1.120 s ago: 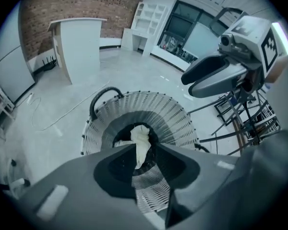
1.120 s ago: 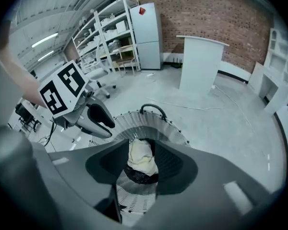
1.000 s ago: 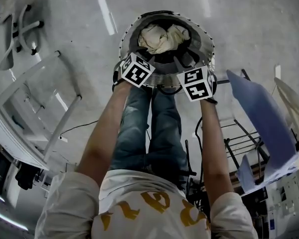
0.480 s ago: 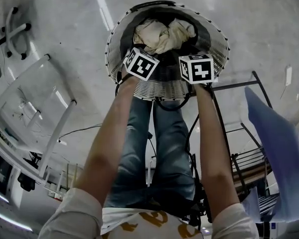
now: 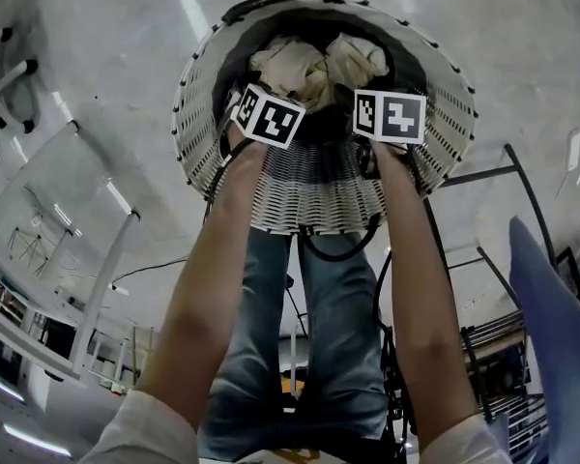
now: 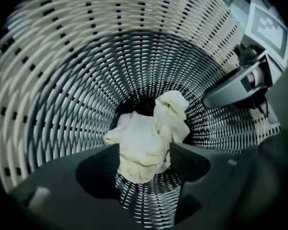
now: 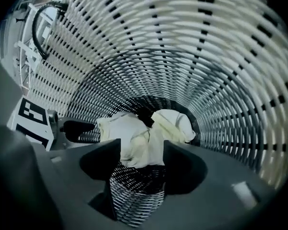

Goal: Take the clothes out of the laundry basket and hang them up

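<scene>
Grey floor [image 5: 97,27] under laundry basket [image 5: 198,114]; cream clothes [image 5: 314,66] lay bunched at basket bottom. Left tool [image 6: 144,147] stood wide, empty; right tool [image 7: 142,143] had just been opening, nothing gripped yet. Risk: tips could snag basket slots, or pinch thin fold and lose it.

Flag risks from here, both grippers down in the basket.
1. Left gripper and right gripper aim open jaws at the same crumpled cream garment in a narrow basket; they may collide. The right's jaws have just been opening; nothing is between them yet.
2. It may be several pieces; a pinch could lift a tangle or just a loose fold.
3. A jaw tip could snag in the basket's slots.
</scene>
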{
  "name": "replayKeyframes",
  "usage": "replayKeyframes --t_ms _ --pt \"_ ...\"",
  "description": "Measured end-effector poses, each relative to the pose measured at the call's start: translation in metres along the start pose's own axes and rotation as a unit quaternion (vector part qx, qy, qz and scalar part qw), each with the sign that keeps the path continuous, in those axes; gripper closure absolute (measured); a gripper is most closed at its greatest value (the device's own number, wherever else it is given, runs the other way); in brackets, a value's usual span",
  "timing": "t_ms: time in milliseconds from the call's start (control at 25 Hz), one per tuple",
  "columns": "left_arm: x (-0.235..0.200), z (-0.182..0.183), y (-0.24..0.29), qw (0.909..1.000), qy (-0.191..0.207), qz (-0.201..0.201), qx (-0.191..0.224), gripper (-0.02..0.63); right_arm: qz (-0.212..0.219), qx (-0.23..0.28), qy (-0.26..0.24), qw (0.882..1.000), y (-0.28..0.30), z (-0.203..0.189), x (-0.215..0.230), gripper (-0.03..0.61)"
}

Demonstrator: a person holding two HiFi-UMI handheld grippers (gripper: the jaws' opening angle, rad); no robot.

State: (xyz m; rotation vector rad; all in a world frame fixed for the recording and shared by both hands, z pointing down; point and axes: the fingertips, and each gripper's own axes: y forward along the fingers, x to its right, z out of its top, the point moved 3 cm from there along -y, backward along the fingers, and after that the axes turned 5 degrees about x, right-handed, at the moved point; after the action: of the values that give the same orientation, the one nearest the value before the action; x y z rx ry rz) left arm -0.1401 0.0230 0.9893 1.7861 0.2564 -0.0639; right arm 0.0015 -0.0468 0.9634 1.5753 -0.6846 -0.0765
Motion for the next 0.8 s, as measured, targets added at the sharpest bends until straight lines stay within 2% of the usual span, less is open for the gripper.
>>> replayKeyframes --t_ms 280,400,520,680,800 --pt "-0.009 -0.012 0.032 0.9995 -0.025 0.011 -0.014 0.275 -0.004 -0.017 0.075 0.997 0.044 -0.014 0.025 0.259" --pt "-0.009 -0.016 0.045 0.9991 -0.039 0.006 -0.013 0.275 -0.015 -0.018 0.078 0.997 0.058 -0.017 0.033 0.255" --pt "-0.017 -0.024 0.054 0.9988 -0.049 0.001 -0.011 0.276 -0.046 -0.017 0.031 0.998 0.073 -0.012 0.032 0.239" --pt "-0.029 -0.026 0.070 0.9979 -0.064 0.004 -0.009 0.282 -0.084 -0.029 -0.100 0.991 0.093 -0.002 0.024 0.222" --pt "-0.021 -0.026 0.081 0.9971 -0.074 0.006 -0.014 0.320 -0.105 -0.038 -0.133 0.985 0.099 -0.005 0.039 0.193"
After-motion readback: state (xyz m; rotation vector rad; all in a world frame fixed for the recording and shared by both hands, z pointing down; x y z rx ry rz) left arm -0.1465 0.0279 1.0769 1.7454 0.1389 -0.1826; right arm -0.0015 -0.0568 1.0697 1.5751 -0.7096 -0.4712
